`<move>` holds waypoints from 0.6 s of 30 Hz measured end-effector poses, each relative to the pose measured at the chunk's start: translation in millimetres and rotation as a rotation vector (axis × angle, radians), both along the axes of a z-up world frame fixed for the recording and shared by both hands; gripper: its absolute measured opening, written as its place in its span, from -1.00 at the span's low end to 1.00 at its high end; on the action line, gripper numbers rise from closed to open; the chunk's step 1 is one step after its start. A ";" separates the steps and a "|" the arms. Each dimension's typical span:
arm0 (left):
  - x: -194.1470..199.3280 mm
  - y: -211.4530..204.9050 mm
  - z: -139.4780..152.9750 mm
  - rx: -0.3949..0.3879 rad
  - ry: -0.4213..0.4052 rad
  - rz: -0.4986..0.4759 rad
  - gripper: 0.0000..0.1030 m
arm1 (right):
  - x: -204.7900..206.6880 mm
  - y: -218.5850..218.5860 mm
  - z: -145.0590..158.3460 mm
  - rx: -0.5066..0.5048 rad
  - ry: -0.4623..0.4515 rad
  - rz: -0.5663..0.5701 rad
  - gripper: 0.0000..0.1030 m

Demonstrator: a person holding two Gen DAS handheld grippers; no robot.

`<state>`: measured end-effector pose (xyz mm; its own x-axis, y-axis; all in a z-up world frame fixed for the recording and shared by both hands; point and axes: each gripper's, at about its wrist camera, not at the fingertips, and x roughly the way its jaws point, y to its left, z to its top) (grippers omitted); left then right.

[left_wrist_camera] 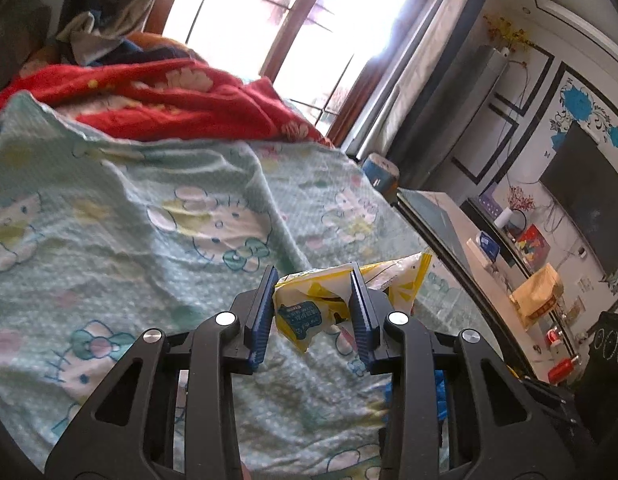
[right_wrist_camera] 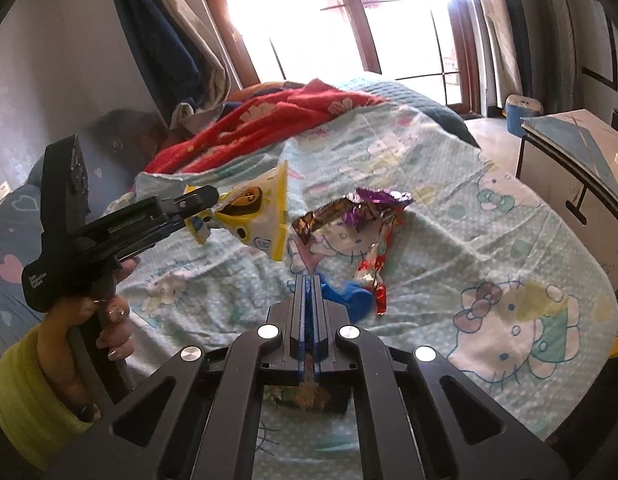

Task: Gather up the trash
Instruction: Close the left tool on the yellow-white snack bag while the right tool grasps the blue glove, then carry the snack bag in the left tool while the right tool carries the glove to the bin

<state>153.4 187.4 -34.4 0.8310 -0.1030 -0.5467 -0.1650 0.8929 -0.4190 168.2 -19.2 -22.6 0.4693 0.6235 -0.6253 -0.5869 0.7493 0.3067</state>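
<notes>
Left wrist view
Left gripper point(left_wrist_camera: 313, 280): clenched on the yellow-and-white wrapper point(left_wrist_camera: 329, 300); both blue pads press its crumpled sides.
Yellow-and-white wrapper position: lifted clear of the bedspread point(left_wrist_camera: 149, 200), over its right edge; its far end sticks out past the right finger.
Bedspread: pale green with a cartoon cat print, wrinkled, covering the bed.
Red blanket point(left_wrist_camera: 169, 100): bunched at the far edge of the bedspread.
Blue cloth point(left_wrist_camera: 439, 384): a small part shows at the near right edge, behind the right finger.
Containers: a blue-and-white bin point(left_wrist_camera: 383, 172) stands on the floor beyond the far right corner of the bed; its contents cannot be told.

Right wrist view
Right gripper point(right_wrist_camera: 308, 280): fingers pressed fully together; whether the thin material showing between the pads lower down is gripped cannot be told.
Left gripper point(right_wrist_camera: 207, 204): held by a hand point(right_wrist_camera: 97, 320) in a yellow-green sleeve point(right_wrist_camera: 21, 392), with the wrapper point(right_wrist_camera: 261, 216) pinched at its tip above the bedspread point(right_wrist_camera: 469, 240).
Foil wrappers point(right_wrist_camera: 349, 216): purple, brown and red, crumpled, near the middle of the bedspread, just beyond the right gripper.
Blue cloth point(right_wrist_camera: 349, 296): just beside the right fingertips.
Containers: a lidded bin point(right_wrist_camera: 523, 110) on the floor past the far right edge; contents hidden.
</notes>
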 end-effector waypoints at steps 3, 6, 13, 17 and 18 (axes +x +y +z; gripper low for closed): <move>-6.5 -3.6 9.2 0.010 -0.020 -0.006 -0.47 | -3.6 -9.6 6.6 0.016 -0.012 -0.021 -0.95; -8.4 -8.3 15.0 0.016 -0.030 -0.011 -0.47 | -4.8 -22.0 10.4 0.032 -0.017 -0.051 -0.95; -13.5 -24.4 24.7 0.025 -0.050 -0.038 -0.47 | -4.2 -53.4 18.4 0.071 -0.025 -0.121 -0.95; -14.4 -34.7 28.6 0.027 -0.057 -0.056 -0.47 | -0.8 -69.0 21.6 0.099 -0.023 -0.158 -0.95; -14.7 -38.0 29.6 0.030 -0.058 -0.063 -0.47 | -0.9 -72.7 23.4 0.102 -0.029 -0.164 -0.95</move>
